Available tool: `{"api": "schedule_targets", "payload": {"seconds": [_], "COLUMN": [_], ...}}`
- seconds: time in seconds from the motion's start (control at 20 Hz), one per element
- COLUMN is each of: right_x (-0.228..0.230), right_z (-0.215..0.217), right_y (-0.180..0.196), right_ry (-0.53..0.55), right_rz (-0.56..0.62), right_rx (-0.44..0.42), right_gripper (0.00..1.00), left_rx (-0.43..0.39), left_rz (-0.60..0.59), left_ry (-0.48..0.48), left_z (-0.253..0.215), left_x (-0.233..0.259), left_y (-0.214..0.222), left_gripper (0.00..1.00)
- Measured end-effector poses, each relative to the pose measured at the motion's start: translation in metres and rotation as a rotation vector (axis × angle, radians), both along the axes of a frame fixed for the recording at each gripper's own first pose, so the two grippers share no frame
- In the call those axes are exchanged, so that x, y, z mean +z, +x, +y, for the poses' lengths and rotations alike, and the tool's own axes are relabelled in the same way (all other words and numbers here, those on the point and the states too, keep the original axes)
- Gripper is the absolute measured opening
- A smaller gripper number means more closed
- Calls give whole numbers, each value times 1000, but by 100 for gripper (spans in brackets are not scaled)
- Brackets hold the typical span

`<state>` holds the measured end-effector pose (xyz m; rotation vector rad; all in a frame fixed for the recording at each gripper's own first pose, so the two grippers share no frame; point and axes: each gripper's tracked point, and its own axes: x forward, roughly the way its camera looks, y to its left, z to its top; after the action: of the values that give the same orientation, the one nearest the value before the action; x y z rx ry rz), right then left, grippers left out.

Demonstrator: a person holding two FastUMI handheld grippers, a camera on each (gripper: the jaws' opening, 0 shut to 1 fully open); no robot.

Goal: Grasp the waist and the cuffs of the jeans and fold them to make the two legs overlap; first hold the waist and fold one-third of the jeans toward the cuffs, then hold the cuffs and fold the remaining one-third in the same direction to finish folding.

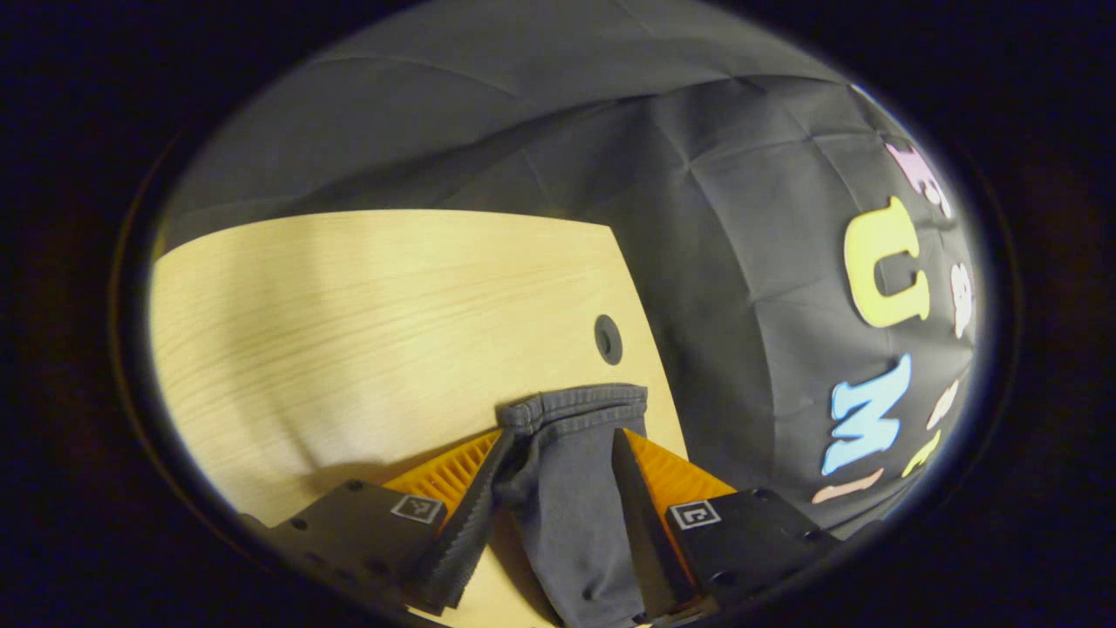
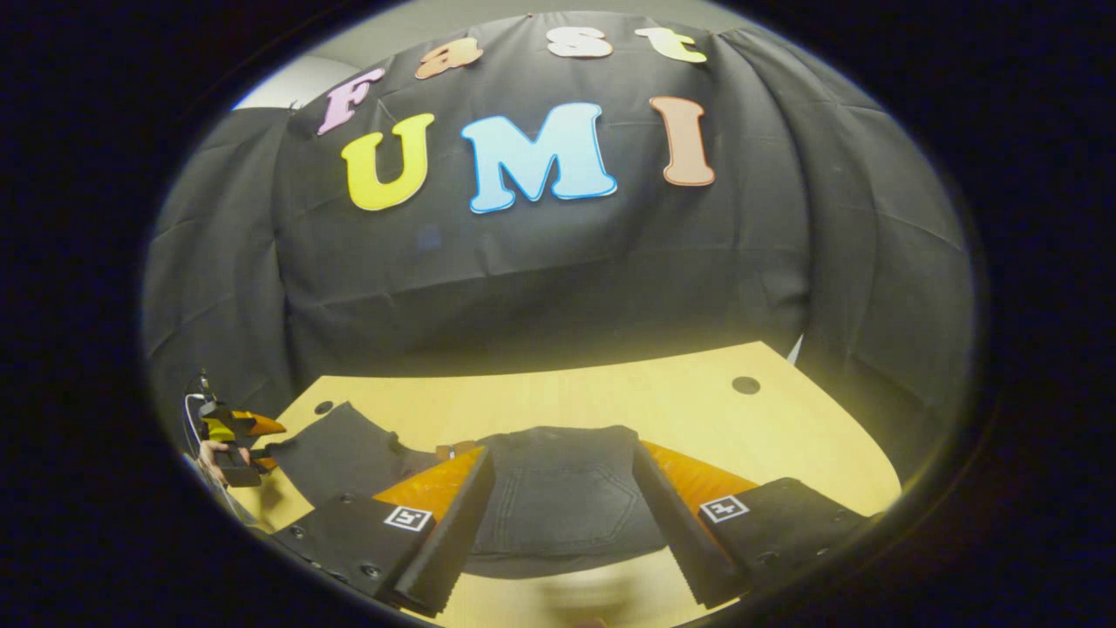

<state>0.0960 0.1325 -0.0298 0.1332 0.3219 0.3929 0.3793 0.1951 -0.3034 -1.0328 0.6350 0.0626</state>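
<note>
The dark grey jeans stretch between both grippers above the light wooden table (image 2: 785, 419). In the left gripper view, my left gripper (image 1: 560, 433) is shut on the hemmed cuff (image 1: 575, 406), and the leg cloth hangs down between its fingers. In the right gripper view, my right gripper (image 2: 562, 452) is shut on the waist (image 2: 562, 493), where a back pocket faces me. Farther left in that view, a leg (image 2: 344, 449) runs across to the left gripper (image 2: 253, 440), held by a hand.
Two round holes are in the tabletop: one (image 1: 608, 339) just beyond the cuff, another (image 2: 745, 385) at the far right. The table's edge (image 1: 636, 288) runs close by the cuff. Bare wood (image 1: 349, 331) lies to the left.
</note>
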Motion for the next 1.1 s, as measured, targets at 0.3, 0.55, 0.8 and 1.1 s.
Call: {"api": "schedule_targets", "payload": {"seconds": [0.3,0.55,0.8,1.1], "right_x": [-6,-7,-4,1], "right_z": [-8,-6,-11,-17], "right_y": [1,-3,-5,-1], "right_ry": [-29,-34,-44,-32], "right_rz": [24,28,11,1], "right_rx": [-15,-5,1,11], "right_gripper": [95,95,95,95], "left_rx": [-261,-410,-248,-196], "left_rz": [-22,35,-52,-183], "left_ry": [464,871,476,102], "left_z": [-42,-47,-47,-118], "left_x": [-28,-56,-29,65], "left_y": [10,0,8,12], "left_gripper": [61,37,9,10]}}
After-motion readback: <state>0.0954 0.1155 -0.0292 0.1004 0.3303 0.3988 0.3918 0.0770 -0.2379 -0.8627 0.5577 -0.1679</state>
